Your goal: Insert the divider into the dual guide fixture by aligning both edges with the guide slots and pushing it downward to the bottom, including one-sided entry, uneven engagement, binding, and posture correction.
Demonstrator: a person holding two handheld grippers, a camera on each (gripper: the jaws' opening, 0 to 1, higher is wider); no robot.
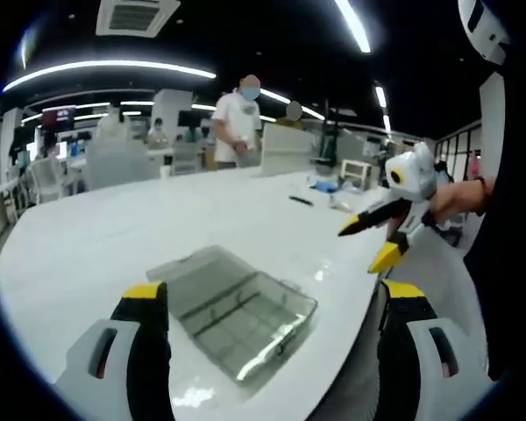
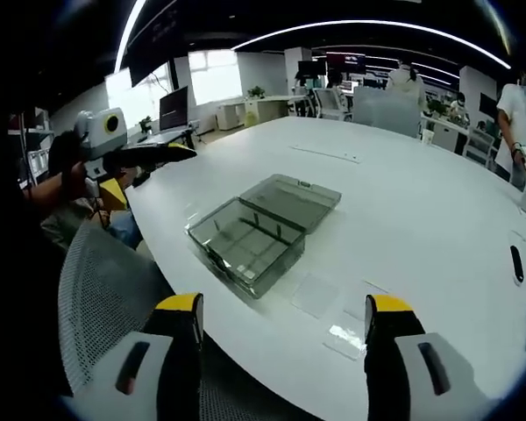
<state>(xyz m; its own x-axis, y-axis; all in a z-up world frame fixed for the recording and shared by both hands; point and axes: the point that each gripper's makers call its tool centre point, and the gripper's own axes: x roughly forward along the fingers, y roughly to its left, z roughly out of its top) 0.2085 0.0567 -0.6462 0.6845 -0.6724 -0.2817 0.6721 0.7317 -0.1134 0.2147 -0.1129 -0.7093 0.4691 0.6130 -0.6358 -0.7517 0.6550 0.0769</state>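
Here the white desk [image 2: 421, 202] carries a clear box [image 2: 245, 243], lid open flat, with two clear dividers [image 2: 316, 294] just beside it. Both hand-held grippers, left [image 1: 272, 303] and right [image 2: 282, 316], hover wide open, holding nothing.

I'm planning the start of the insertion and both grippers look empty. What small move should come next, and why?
Probably bring the right gripper down to the clear divider sheets lying flat on the white table beside the open clear box. Both the right and the left gripper hold nothing, jaws spread, so a divider must be picked up before any slot alignment.
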